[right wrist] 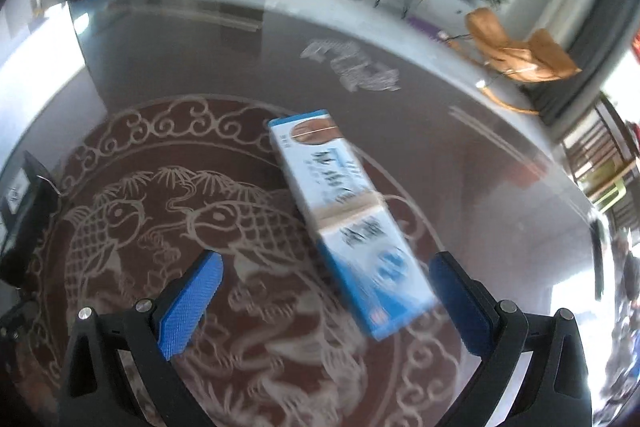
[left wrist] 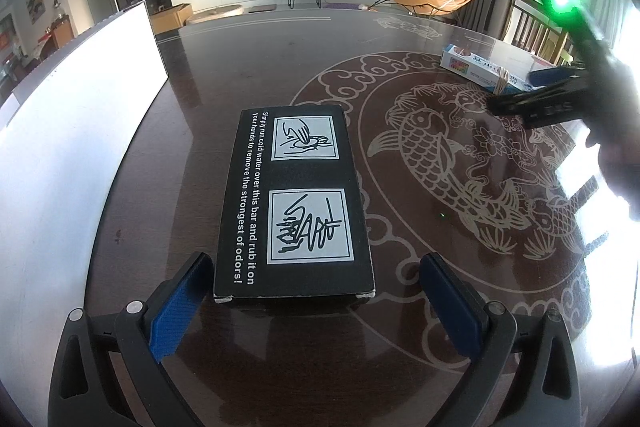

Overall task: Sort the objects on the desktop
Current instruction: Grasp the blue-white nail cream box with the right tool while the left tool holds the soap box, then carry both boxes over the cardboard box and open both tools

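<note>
My left gripper (left wrist: 316, 301) stood wide open and empty, its blue ribbed pads flanking the near end of the black carton (left wrist: 294, 203), neither pad touching it. The carton lay flat on the dark glossy table (left wrist: 240, 75), lengthwise away from me, with a white panel (left wrist: 76, 131) just to its left. It was a rectangular printed cardboard box with white instruction text and two line drawings. I judged it light and stiff but crushable, so the hold belonged across the two long side walls near the end, with moderate squeeze.

My right gripper (right wrist: 326, 297) was likewise fully spread and held nothing. The blue-and-white carton (right wrist: 348, 219) lay at an angle on the table's carved fish medallion (right wrist: 132, 227), its near end between my pads and closer to the right one. This view was blurred, so I could not tell whether it touched. It was long, narrow, smooth-printed cardboard with a tan band around its middle. I judged it light and somewhat slippery; the narrow sides near the band suited gripping.
</note>
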The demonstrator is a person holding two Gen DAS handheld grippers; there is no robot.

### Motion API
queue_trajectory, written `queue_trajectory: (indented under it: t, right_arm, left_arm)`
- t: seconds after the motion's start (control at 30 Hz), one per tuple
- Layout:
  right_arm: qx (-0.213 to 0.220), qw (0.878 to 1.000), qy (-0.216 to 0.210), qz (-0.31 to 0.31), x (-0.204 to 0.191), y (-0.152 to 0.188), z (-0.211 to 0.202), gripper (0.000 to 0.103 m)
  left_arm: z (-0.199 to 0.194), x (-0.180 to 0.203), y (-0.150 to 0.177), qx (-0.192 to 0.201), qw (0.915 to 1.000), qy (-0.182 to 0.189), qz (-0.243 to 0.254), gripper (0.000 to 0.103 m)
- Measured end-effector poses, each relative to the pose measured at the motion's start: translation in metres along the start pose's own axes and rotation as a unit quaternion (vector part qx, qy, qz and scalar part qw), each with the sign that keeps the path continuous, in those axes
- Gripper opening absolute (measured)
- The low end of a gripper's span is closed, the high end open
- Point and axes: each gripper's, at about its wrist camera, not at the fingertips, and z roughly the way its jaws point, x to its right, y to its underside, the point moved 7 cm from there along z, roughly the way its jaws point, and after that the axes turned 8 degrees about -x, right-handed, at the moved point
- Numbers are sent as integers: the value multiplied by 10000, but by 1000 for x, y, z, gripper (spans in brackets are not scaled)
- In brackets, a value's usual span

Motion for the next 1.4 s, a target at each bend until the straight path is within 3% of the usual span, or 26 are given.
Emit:
queue_trajectory:
  t: [0.1, 0.17, 0.23, 0.33, 0.37, 0.43, 0.47, 0.5, 0.63, 0.73, 0.8, 0.83, 0.97, 1.07, 1.2, 1.4]
  right_arm:
    - [32, 10000, 25, -3, 0, -10, 6, 103]
    - [-16, 9995, -136, 278, 7, -14, 8, 102]
    - [-126, 9981, -298, 519, 15, -14, 12, 95]
    - [-291, 9957, -207, 860, 32, -11, 15, 95]
    - [-340, 9944, -389, 927, 35, -9, 16, 95]
    - [-382, 9923, -744, 918, 32, -6, 16, 80]
    - [-267, 9926, -747, 917, 32, -7, 11, 59]
    - [-232, 9919, -795, 968, 32, -7, 8, 45]
    - [-163, 9883, -971, 1168, 17, 8, -5, 45]
    - [-136, 9858, -1251, 1115, -10, 43, -29, 45]
    - [-189, 9855, -1369, 988, -33, 80, -45, 45]
    - [-239, 9850, -1426, 943, -45, 100, -52, 45]
    - [-264, 9809, -1684, 938, -72, 169, -84, 45]
    - [-210, 9774, -1799, 1095, -76, 192, -105, 45]
    - [146, 9785, -1861, 881, -93, 176, -158, 45]
    - [1032, 9684, -2268, 146, -171, 94, -258, 45]
  left_arm:
    - [1, 0, 0, 2, 10000, -5, 4, 103]
    - [1, 0, 0, 1, 10000, -4, 4, 103]
    - [1, 0, 0, 0, 10000, -4, 6, 103]
    - [1, -1, 0, 3, 10000, -4, 8, 103]
    - [1, -1, 0, 2, 10000, -4, 8, 103]
    - [1, -1, 0, 3, 10000, -2, 9, 103]
    - [1, -1, 0, 1, 10000, -5, 12, 103]
    - [1, -1, 0, 2, 10000, -1, 9, 103]
    - [1, -1, 0, -1, 10000, 4, 10, 103]
    - [0, -2, 0, 26, 9999, 125, 7, 100]
    - [-7, -5, 1, 190, 9996, 196, 30, 63]
    - [-9, -8, 3, 219, 9997, 103, 89, 59]
    - [-26, -23, 20, 322, 9974, 614, -176, 58]
    - [-56, -32, 31, 538, 9946, 810, -362, 57]
    - [-117, -48, 38, 948, 9848, 1252, -736, 57]
    - [-212, -110, 46, 1609, 9686, 1543, -1103, 57]
